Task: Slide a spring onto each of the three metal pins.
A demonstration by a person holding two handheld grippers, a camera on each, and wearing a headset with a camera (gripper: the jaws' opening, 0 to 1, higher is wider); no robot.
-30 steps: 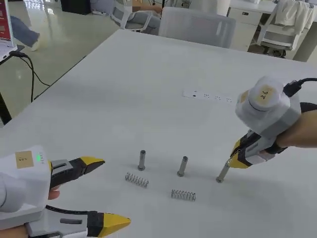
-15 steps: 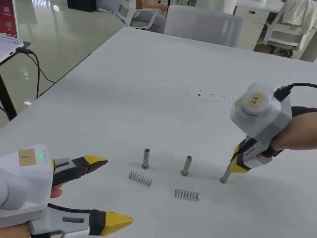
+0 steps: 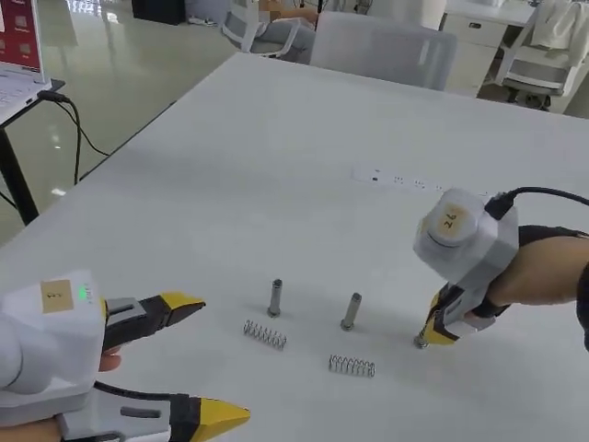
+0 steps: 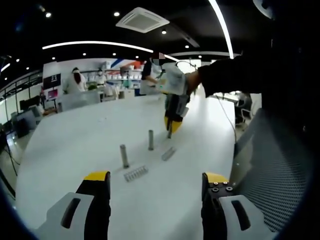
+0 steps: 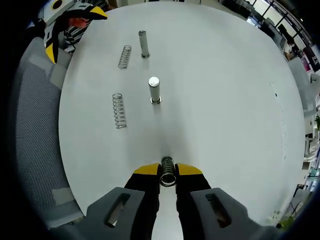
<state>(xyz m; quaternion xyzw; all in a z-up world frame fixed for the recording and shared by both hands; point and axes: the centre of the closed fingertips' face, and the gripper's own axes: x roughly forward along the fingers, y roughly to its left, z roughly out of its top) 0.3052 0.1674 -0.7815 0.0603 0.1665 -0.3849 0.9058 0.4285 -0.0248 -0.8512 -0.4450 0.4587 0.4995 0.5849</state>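
Two bare metal pins stand upright on the white table, the left pin (image 3: 275,297) (image 5: 144,43) and the middle pin (image 3: 352,311) (image 5: 154,90). A loose spring (image 3: 265,333) (image 5: 124,56) lies in front of the left pin, and another spring (image 3: 352,366) (image 5: 118,110) lies in front of the middle one. My right gripper (image 3: 433,333) (image 5: 167,172) is shut on a third spring (image 5: 167,171), held low over the right pin (image 3: 420,343), which is mostly hidden. My left gripper (image 3: 219,359) (image 4: 156,177) hovers open and holds nothing, near the table's front left.
A white power strip (image 3: 400,180) is set into the table behind the pins. Grey chairs (image 3: 382,46) stand at the far edge. A laptop (image 3: 18,46) with a cable sits on a side table at the left. The table's left edge (image 3: 138,129) runs diagonally.
My right gripper has come down with the spring over the right pin, so less of the pin shows. The left gripper has stayed open and barely moved.
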